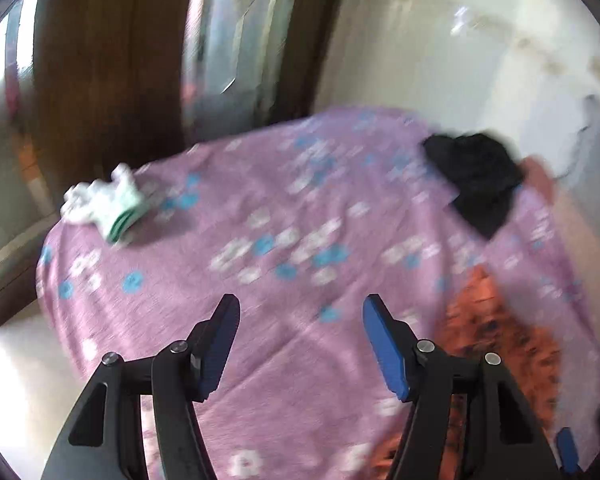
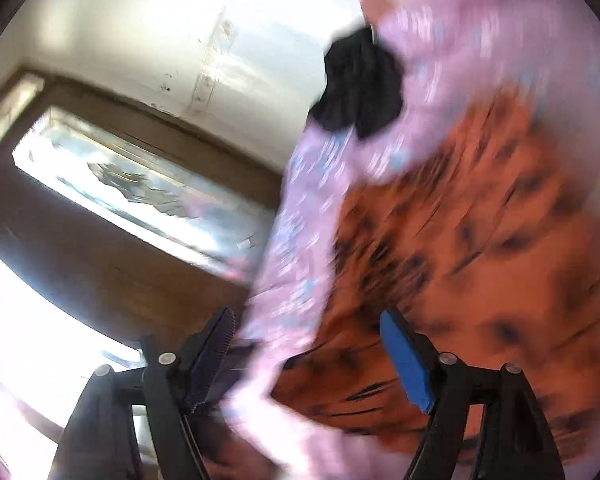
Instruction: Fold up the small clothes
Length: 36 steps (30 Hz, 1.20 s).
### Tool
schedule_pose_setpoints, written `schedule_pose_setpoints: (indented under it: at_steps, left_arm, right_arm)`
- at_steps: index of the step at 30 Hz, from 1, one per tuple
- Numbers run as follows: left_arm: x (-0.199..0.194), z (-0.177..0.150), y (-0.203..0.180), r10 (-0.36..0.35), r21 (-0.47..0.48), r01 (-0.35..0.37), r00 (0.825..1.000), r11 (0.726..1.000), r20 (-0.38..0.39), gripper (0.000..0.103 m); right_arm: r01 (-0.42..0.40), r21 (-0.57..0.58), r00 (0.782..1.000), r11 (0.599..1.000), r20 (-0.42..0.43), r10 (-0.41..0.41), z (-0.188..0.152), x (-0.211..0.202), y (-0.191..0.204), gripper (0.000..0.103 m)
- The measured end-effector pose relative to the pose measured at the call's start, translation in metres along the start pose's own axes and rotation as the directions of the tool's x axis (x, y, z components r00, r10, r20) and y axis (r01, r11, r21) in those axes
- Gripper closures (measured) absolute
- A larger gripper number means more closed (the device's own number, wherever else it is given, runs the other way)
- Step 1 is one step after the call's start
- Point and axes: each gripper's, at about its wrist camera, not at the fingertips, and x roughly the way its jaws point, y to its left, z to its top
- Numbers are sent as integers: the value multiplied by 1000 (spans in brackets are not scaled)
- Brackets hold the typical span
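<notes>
Both tongs, left tongs (image 1: 298, 340) and right tongs (image 2: 308, 354), spread and empty, views motion-blurred; orange garment (image 2: 480, 240) half cut off on purple floral bed sheet (image 1: 260, 200), white wall (image 1: 440, 40) behind.

right gripper (image 2: 306, 354): jaws apart, over orange patterned cloth (image 2: 480, 240)
black garment (image 2: 360, 88): on pink floral sheet (image 2: 460, 48)

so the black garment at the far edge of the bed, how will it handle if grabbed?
Likely floppy: the black garment lies crumpled in soft folds on the pink sheet. Probably light, being small. One corner overhangs the edge, so a push may slide it off.
</notes>
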Motion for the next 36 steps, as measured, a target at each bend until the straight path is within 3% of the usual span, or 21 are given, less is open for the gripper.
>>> schedule_pose_setpoints:
  at_steps: [3,6,7,9,10,11,12,13,16,21,24,27,29,33,36]
  left_arm:
    - [-25,-7,-29,-159,103,151,984,983,76,37]
    - [-31,-22,-63,-209,248,189,976,950,56,37]
    - [-23,-30,-74,-179,301,167,984,939,14,37]
    - [6,-43,-86,-69,369,106,991,923,-112,37]
    - [24,-49,-87,-7,385,80,983,919,-186,37]
    - [49,-59,-81,74,385,47,953,922,-294,37]
    - [60,-62,-75,98,365,36,935,930,-341,37]
    - [66,-60,-65,72,305,51,923,951,-378,37]
    - [66,-53,-60,47,296,70,927,953,-372,35]
    - [62,-50,-62,31,291,83,930,953,-367,36]
    - [69,-48,-67,41,304,80,927,949,-373,36]
    - [81,-48,-71,36,305,93,920,948,-391,35]
    - [87,-50,-70,38,304,93,916,948,-400,35]
    - [87,-46,-67,11,275,109,916,955,-402,36]
    - [69,-34,-59,-69,222,151,938,963,-340,36]
  right_arm:
    - [42,56,999,998,25,-43,7,-21,-29,45]
    - [89,101,996,991,-4,-90,0,-27,-51,55]
    - [114,94,993,989,-33,-111,-2,-18,-55,56]
    - [189,58,977,980,-114,-181,-11,-2,-64,71]
    - [215,48,969,975,-134,-207,-13,0,-69,76]
    - [226,52,967,973,-132,-217,-13,-2,-72,83]
    - [222,66,967,973,-140,-211,-9,-1,-74,83]
    - [222,82,966,972,-156,-207,-4,-2,-75,83]
    - [229,57,966,972,-135,-220,21,0,-64,78]
    - [239,36,969,970,-63,-237,72,22,-48,78]
    - [296,57,952,954,-105,-289,94,72,-59,78]
    - [368,112,905,923,-271,-328,101,124,-96,76]
    - [336,137,921,932,-252,-296,101,126,-104,76]
    - [324,112,920,939,-270,-285,101,108,-94,76]
    - [269,111,941,957,-241,-237,93,72,-83,74]
